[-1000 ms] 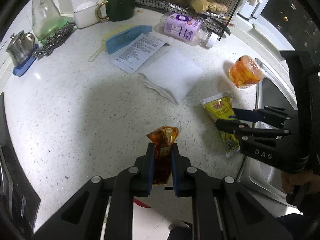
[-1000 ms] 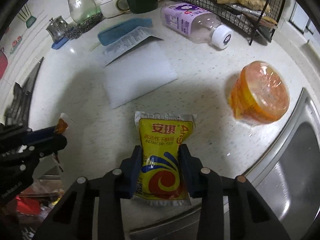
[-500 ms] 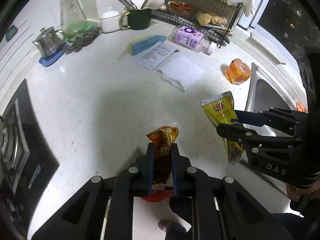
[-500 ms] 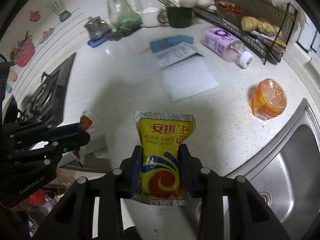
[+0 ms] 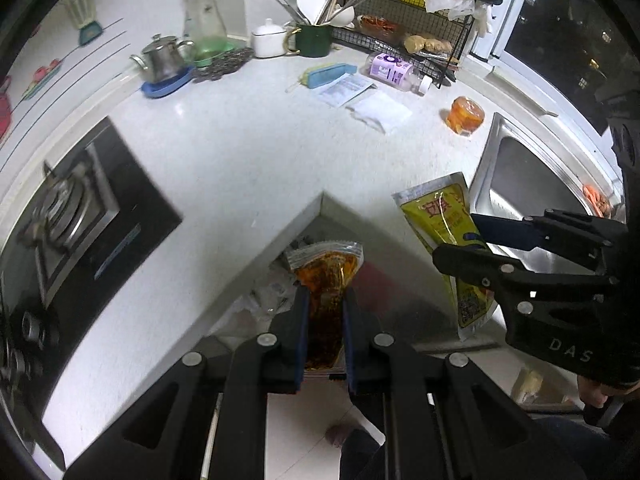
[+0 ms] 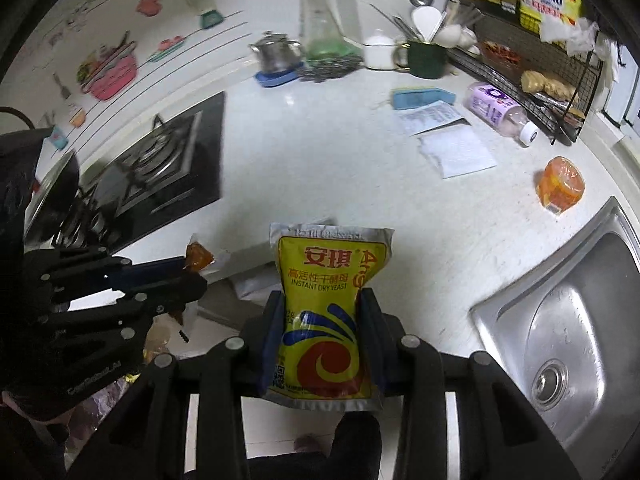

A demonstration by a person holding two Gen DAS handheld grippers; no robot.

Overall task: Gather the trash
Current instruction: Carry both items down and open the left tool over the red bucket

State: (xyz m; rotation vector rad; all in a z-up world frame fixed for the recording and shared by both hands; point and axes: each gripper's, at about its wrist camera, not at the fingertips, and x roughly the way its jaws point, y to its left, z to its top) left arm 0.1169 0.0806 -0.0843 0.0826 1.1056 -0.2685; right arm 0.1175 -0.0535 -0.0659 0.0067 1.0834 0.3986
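My left gripper [image 5: 324, 300] is shut on a clear sauce packet with red-brown oil [image 5: 326, 276], held off the counter's inner corner, above a trash bin with bags [image 5: 268, 292] below. My right gripper [image 6: 322, 304] is shut on a yellow instant dry yeast pouch [image 6: 324, 304], also held beyond the counter edge. The pouch [image 5: 444, 220] and right gripper [image 5: 460, 240] show at the right of the left wrist view. The left gripper [image 6: 192, 276] with its packet [image 6: 198, 260] shows at the left of the right wrist view.
On the white counter [image 5: 240, 152] lie a white napkin [image 5: 380, 112], a leaflet [image 5: 344, 90], a blue brush [image 5: 328, 74], a purple bottle [image 5: 394, 72] and an orange wrapped cup [image 5: 464, 114]. A steel sink [image 6: 568, 320] is at the right, a gas stove [image 6: 156, 168] at the left.
Both grippers have pulled back and up from the counter with their packets, and now hang past the counter's inner corner over the trash below.
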